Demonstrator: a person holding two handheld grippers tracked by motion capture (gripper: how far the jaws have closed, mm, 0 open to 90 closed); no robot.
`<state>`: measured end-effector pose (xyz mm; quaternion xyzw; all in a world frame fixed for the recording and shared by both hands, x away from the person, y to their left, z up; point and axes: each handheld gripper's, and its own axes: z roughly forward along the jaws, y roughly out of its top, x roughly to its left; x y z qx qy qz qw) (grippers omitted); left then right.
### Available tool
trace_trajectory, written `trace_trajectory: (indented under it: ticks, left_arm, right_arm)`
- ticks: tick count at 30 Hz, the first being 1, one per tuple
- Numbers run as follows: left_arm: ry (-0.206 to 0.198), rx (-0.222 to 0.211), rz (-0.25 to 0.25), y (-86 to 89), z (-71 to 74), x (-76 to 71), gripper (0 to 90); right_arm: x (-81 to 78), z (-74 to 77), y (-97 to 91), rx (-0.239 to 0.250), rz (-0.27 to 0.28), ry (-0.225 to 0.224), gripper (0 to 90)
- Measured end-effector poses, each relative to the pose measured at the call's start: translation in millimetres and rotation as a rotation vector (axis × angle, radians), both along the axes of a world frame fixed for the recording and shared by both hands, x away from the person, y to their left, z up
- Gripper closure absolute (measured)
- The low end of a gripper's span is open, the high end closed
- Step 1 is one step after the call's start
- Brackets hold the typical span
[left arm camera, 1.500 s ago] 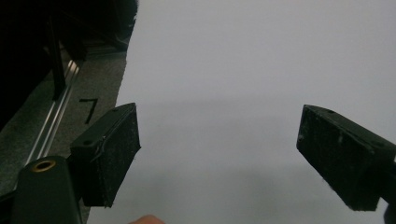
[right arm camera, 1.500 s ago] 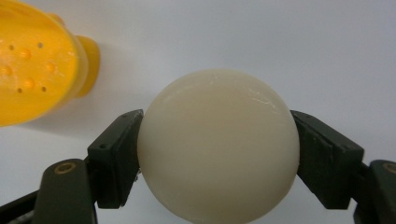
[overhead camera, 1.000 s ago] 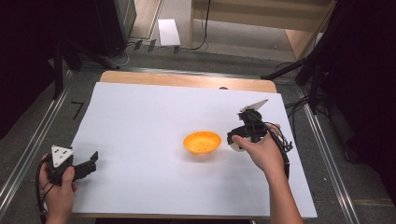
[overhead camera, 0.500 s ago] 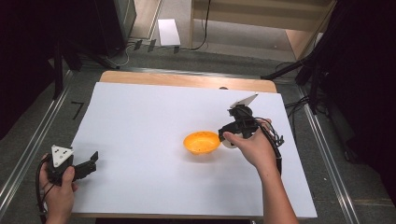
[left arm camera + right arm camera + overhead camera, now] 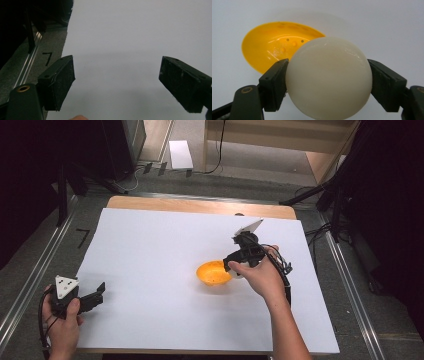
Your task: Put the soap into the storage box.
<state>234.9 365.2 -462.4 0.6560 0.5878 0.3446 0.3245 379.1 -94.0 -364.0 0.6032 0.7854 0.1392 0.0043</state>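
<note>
1. Since a second ago, the right gripper (image 5: 234,267) has travelled from the right of the orange bowl (image 5: 214,273) up to its right rim; the left gripper (image 5: 89,299) has stayed put.
2. A glossy white ball (image 5: 328,78) sits clamped between the right gripper's (image 5: 328,85) fingers (image 5: 274,83), one pad on each side.
3. Seen from the right gripper view, the ball hangs in front of the orange bowl (image 5: 269,50), covering its near rim; small holes dot the bowl's floor.
4. The bowl rests near the middle of the white worktop (image 5: 150,245).
5. At the near left corner, the left gripper's (image 5: 117,82) fingers (image 5: 58,83) stand wide apart over bare white worktop (image 5: 130,37).
</note>
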Motion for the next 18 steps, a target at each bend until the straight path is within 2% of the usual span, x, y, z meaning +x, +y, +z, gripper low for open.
trace_trajectory:
  ticks: [18]
  left_arm:
    - [0.001,0.002,-0.001,-0.2,0.0,0.1,14.1]
  right_arm:
    - [4.4,-7.8,25.9,-0.001,0.046,0.007,23.3]
